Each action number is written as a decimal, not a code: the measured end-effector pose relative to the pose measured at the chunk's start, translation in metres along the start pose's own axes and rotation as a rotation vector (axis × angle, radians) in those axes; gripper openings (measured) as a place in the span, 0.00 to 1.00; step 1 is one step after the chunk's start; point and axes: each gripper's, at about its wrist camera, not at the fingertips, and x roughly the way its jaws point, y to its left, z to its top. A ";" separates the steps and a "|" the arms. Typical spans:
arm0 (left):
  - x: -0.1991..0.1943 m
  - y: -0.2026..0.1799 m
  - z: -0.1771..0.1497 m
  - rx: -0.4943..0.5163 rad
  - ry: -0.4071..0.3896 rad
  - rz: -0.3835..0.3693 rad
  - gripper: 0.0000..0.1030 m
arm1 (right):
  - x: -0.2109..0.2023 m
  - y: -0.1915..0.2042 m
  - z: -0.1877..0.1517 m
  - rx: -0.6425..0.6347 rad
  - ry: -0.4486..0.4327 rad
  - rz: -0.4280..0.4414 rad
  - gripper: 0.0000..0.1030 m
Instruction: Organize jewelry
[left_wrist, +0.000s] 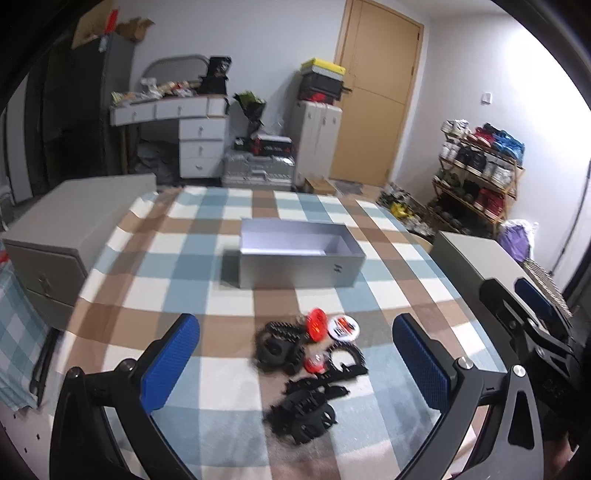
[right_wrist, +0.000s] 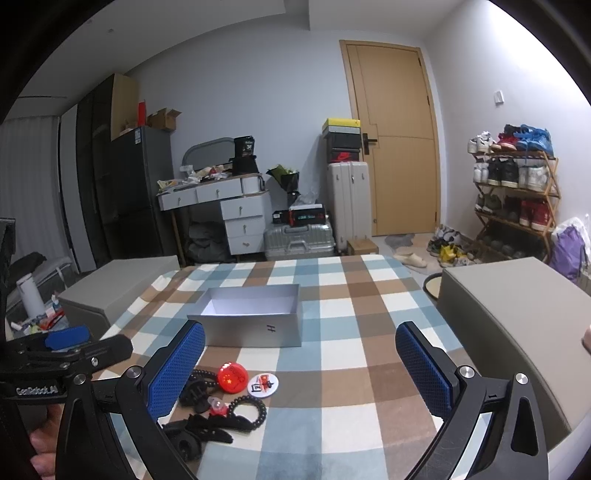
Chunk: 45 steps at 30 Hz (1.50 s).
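A heap of black beaded jewelry (left_wrist: 299, 373) is lying low in the middle of the left wrist frame, with a red badge (left_wrist: 317, 325) and a white badge (left_wrist: 343, 326) sitting just above it. Higher up, mid-frame, an open grey box (left_wrist: 299, 264) is resting on the checked counter (left_wrist: 388, 266). The left tool (left_wrist: 295, 365) is hanging spread wide over the heap, gripping nothing. The right tool (right_wrist: 300, 373) is gaping too, lower centre of its own view, empty.

One silver box (right_wrist: 255, 325), two round badges (right_wrist: 232, 377)
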 end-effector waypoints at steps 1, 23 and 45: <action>0.002 0.000 -0.002 0.003 0.013 -0.014 0.99 | 0.001 0.000 -0.001 -0.002 0.000 -0.002 1.00; 0.050 0.014 -0.063 0.017 0.358 -0.146 0.99 | 0.043 -0.015 -0.060 0.095 0.194 0.073 1.00; 0.055 0.012 -0.055 0.189 0.350 -0.250 0.48 | 0.057 -0.016 -0.082 0.203 0.363 0.173 1.00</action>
